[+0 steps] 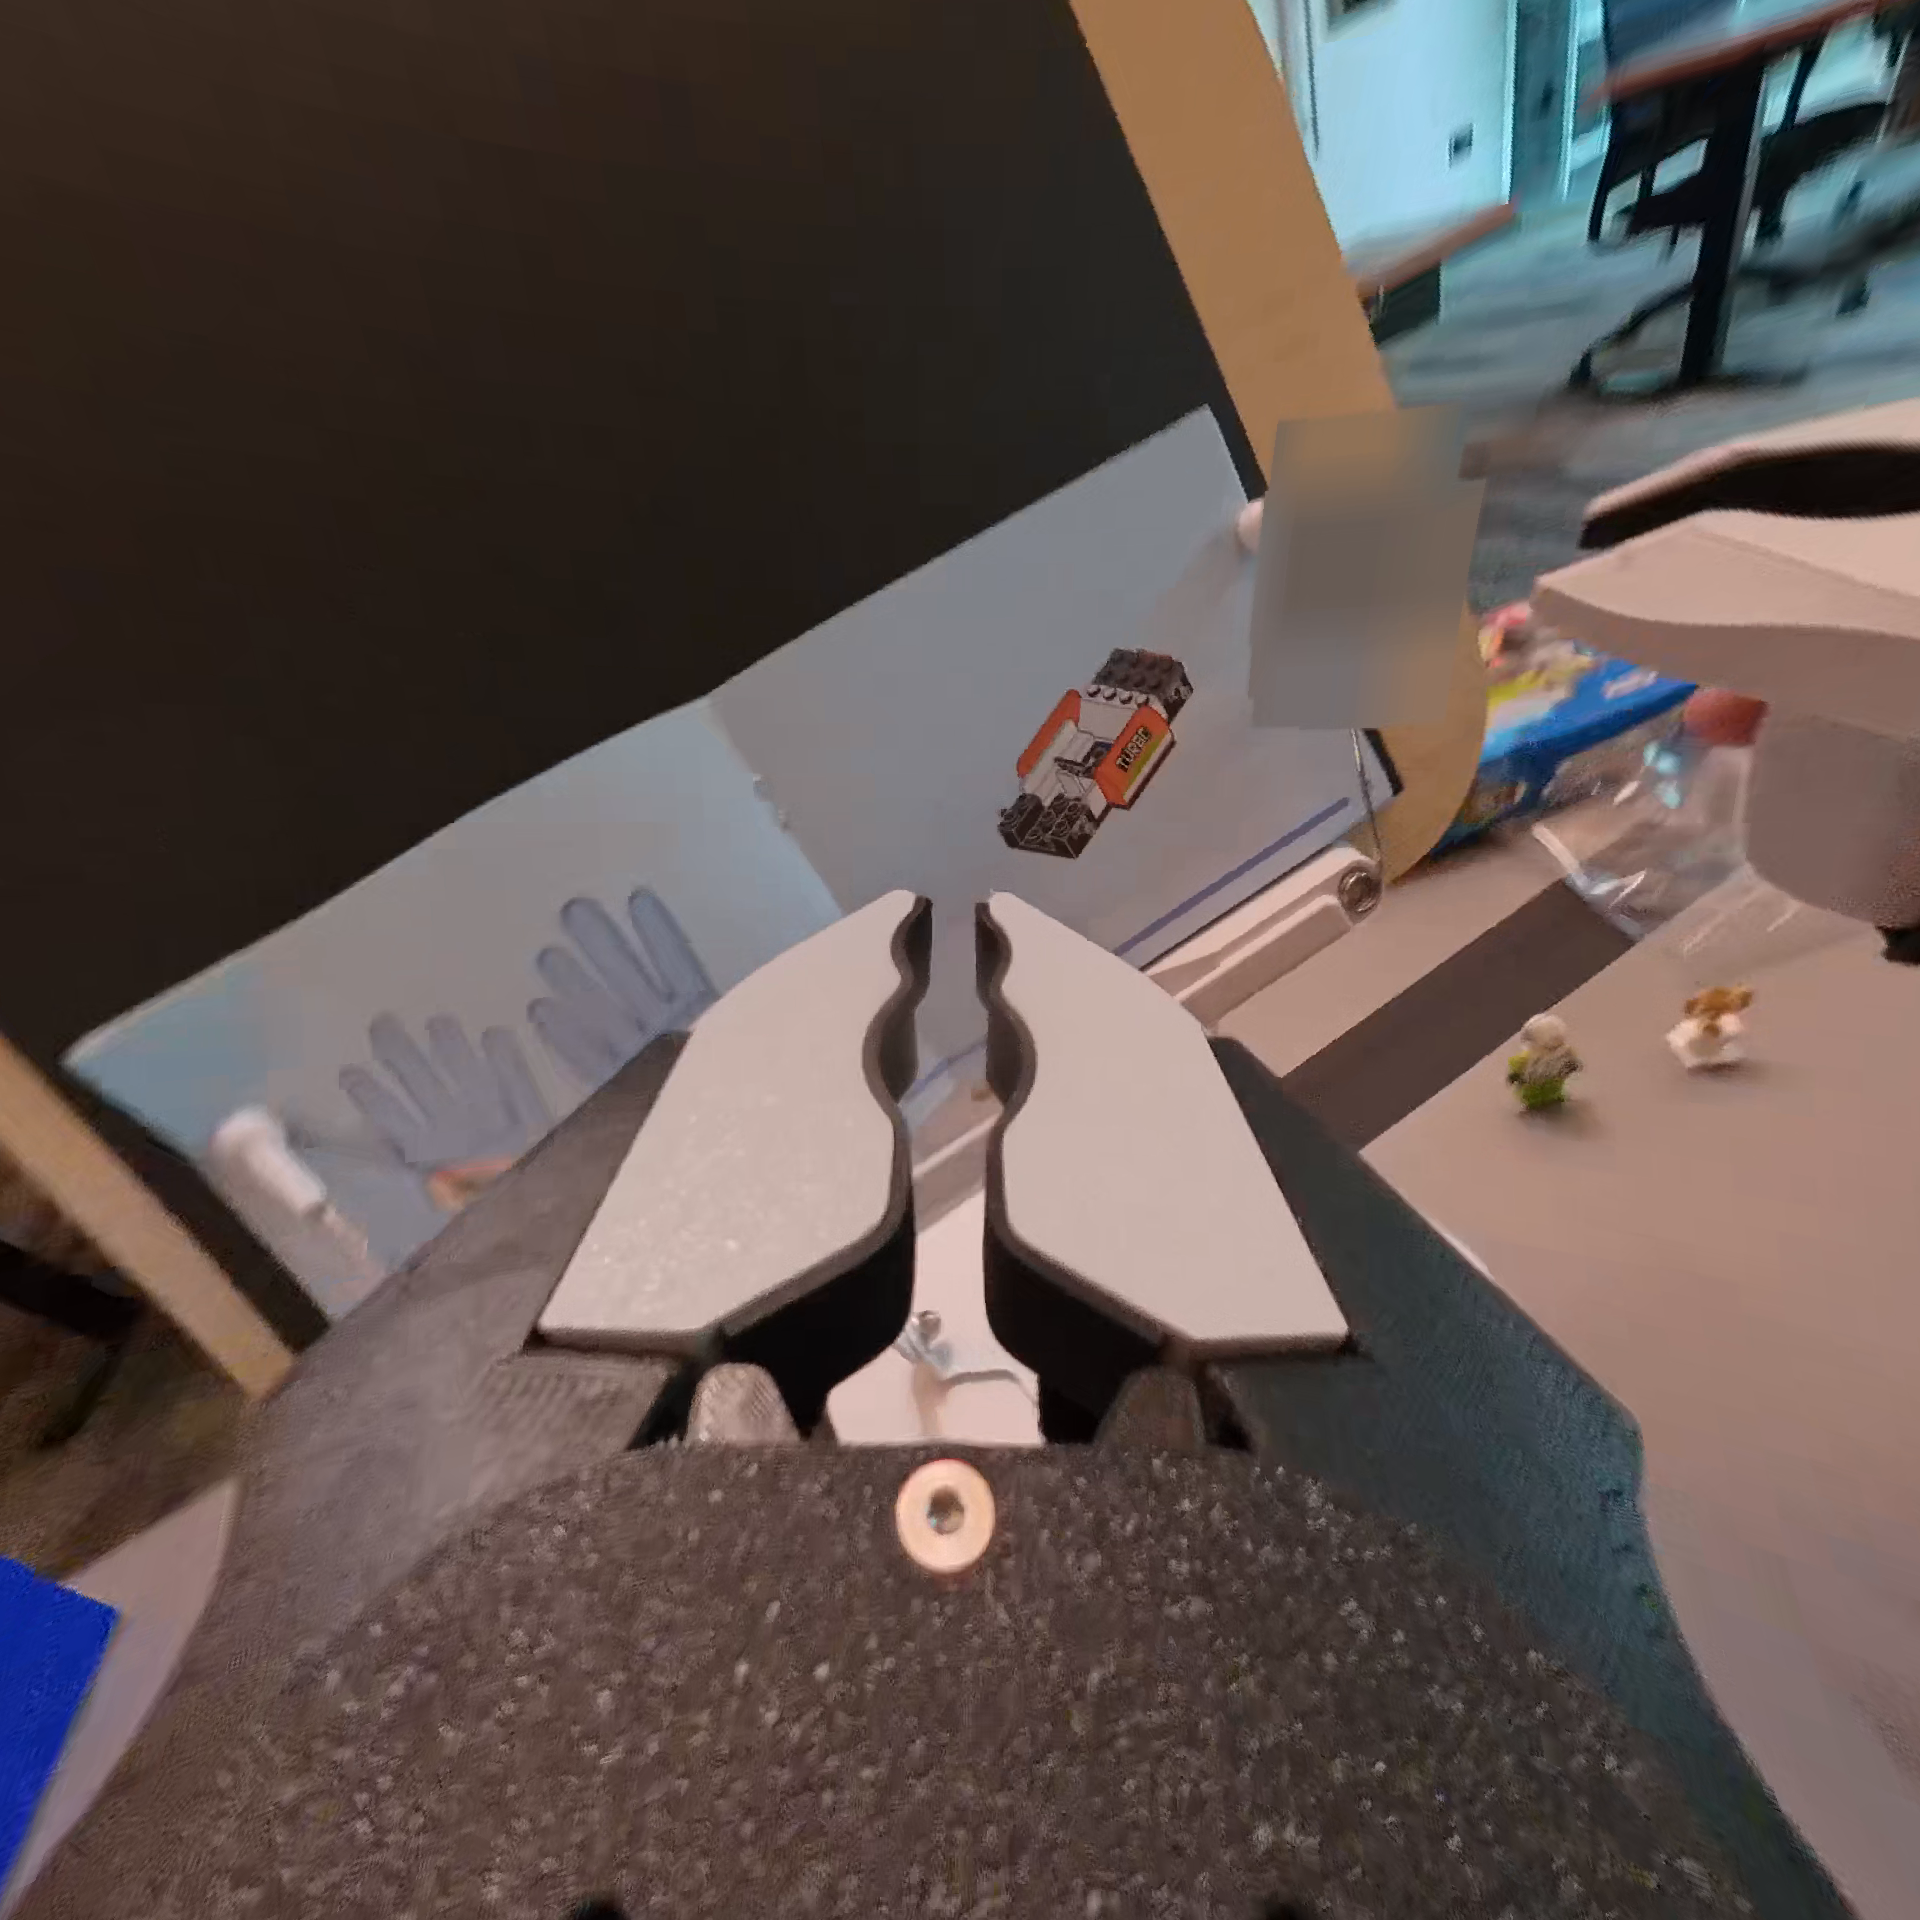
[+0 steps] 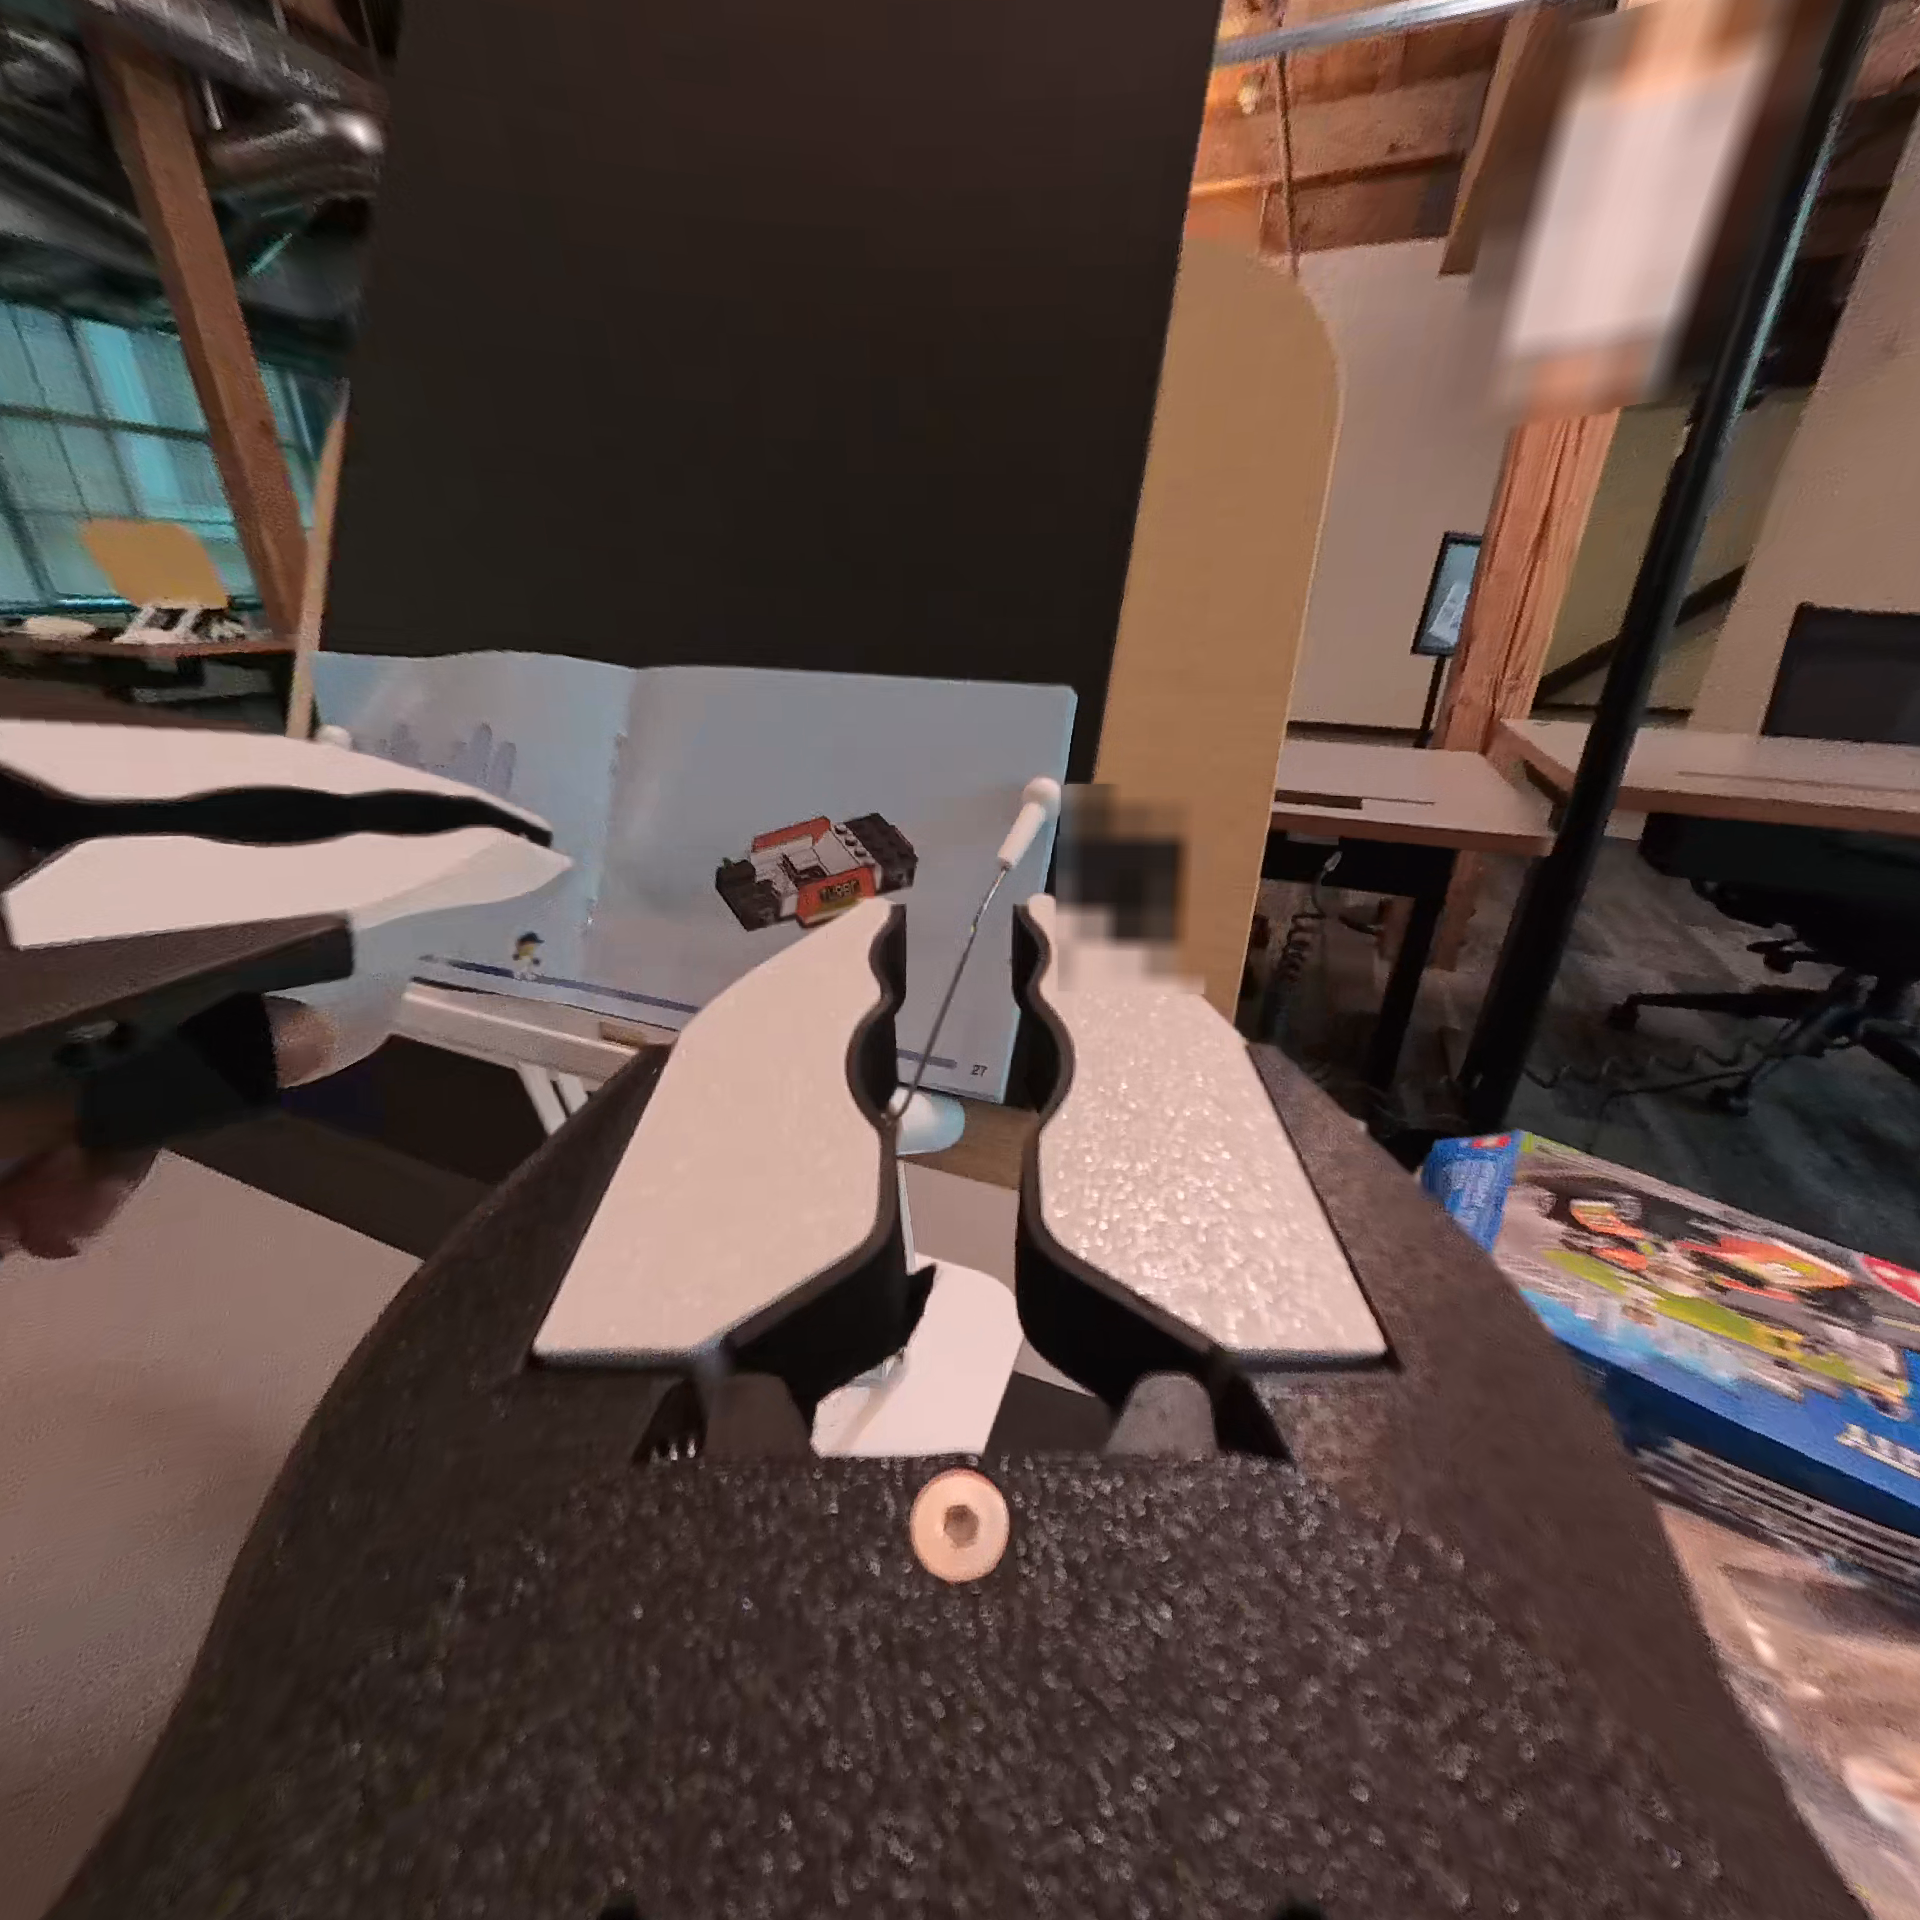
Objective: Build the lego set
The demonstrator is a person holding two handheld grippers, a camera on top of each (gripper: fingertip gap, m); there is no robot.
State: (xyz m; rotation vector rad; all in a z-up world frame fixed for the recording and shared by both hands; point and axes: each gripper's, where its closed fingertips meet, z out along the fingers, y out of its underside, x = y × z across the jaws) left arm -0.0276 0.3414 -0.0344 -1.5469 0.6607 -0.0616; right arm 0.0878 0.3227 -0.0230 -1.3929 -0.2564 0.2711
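**Both grippers empty, no loose bricks in reach**

The instruction booklet (image 1: 935,790) stood propped open at the far left against a dark board (image 1: 520,312), showing a printed orange-and-black build. The left gripper (image 1: 953,914) pointed at it, fingers a narrow gap apart and holding nothing. The right gripper (image 2: 956,920) was likewise parted and empty. Two small minifigures (image 1: 1548,1065) stood on the counter (image 1: 1662,1299) to the right, well apart from both grippers. They would likely be light, stiff and slick (easy to tip), best pinched across the torso. Farther right lay the lego box (image 2: 1714,1340) and a clear plastic bag (image 1: 1673,821). A thin wire page holder (image 2: 971,977) stood in front of the booklet, a possible snag.
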